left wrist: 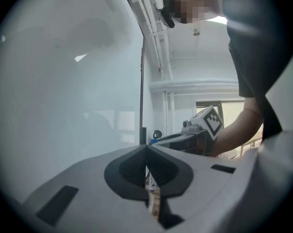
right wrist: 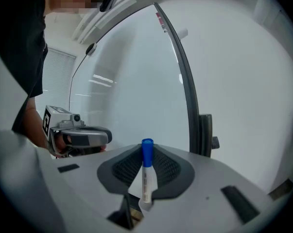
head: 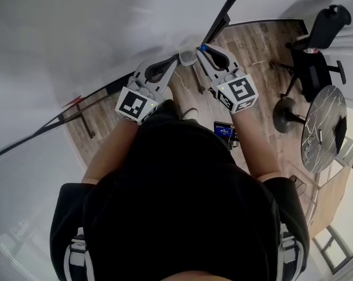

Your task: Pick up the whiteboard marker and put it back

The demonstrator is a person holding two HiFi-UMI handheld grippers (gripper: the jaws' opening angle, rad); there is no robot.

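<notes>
To the left of both grippers and beyond their tips, we see the whiteboard (head: 100, 28), whose dark frame (right wrist: 186, 86) runs just past the right gripper's tips. Our left gripper (head: 187, 57) is held up near the board with its jaws brought together at the tips and nothing gripped between them. Through the slit below the tips a sliver of something white shows, and we cannot tell what it is. Just to its right, close beside it, our right gripper (right wrist: 147, 155) is closed on the whiteboard marker (right wrist: 147, 176). The white barrel sits clamped between the ribbed pads, lying along the jaws, and the blue cap (right wrist: 147, 150) pokes out past the tips toward the board. Well off to the right of that gripper, on the wooden floor (head: 258, 45), stand a black office chair (head: 316, 57) and a round table (head: 325, 116) with a marbled top.
</notes>
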